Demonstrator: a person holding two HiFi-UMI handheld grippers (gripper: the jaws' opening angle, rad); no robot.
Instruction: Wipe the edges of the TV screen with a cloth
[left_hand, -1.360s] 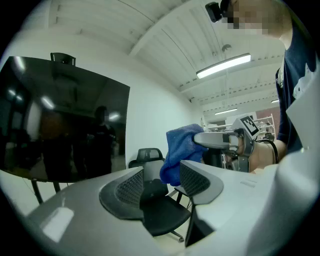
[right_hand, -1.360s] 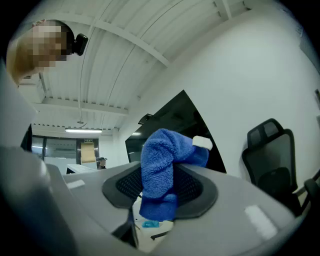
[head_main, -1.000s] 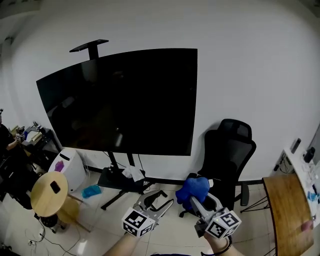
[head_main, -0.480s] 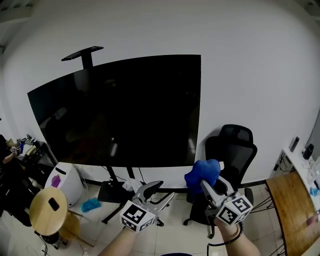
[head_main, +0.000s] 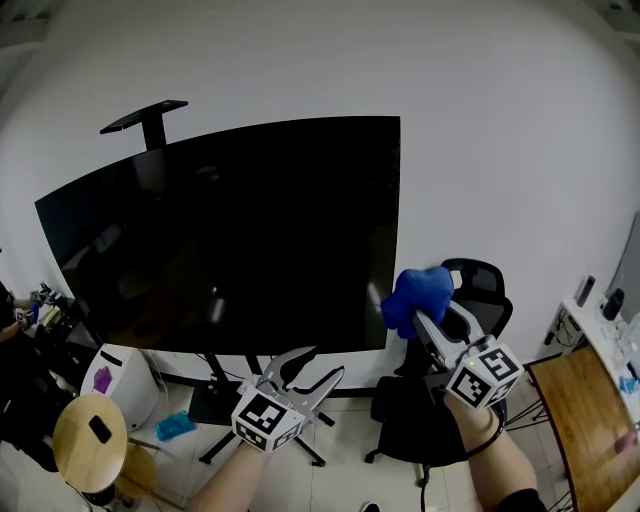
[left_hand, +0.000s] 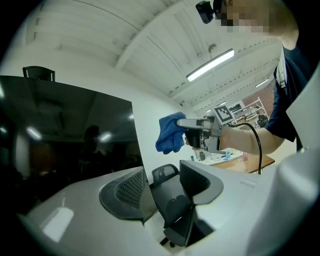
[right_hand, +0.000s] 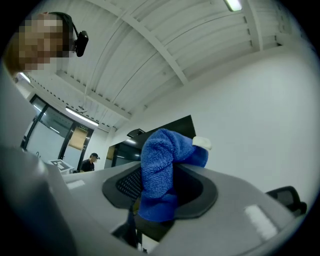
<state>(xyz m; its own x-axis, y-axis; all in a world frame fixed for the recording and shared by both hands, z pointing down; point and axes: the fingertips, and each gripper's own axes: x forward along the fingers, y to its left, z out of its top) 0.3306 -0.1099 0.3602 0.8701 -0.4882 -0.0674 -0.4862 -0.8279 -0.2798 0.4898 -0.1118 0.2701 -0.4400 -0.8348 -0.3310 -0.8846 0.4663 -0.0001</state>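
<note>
The big black TV screen (head_main: 230, 240) stands on a floor stand against the white wall. My right gripper (head_main: 424, 318) is shut on a bunched blue cloth (head_main: 418, 294), held just right of the TV's right edge, near its lower corner. In the right gripper view the cloth (right_hand: 159, 170) fills the gap between the jaws, with the TV (right_hand: 155, 134) behind. My left gripper (head_main: 316, 364) hovers below the TV's bottom edge, open and empty. The left gripper view shows its open jaws (left_hand: 160, 181), the TV (left_hand: 65, 140) at left, and the cloth (left_hand: 170, 133).
A black office chair (head_main: 474, 296) stands behind my right gripper. A round wooden stool (head_main: 88, 432) and a white appliance (head_main: 116, 372) sit at lower left by the TV stand's legs (head_main: 212, 402). A wooden table (head_main: 582, 404) is at the right.
Both grippers have risen. The right one carried the blue cloth up from in front of the chair to beside the TV's lower right edge. The left one stayed open.
</note>
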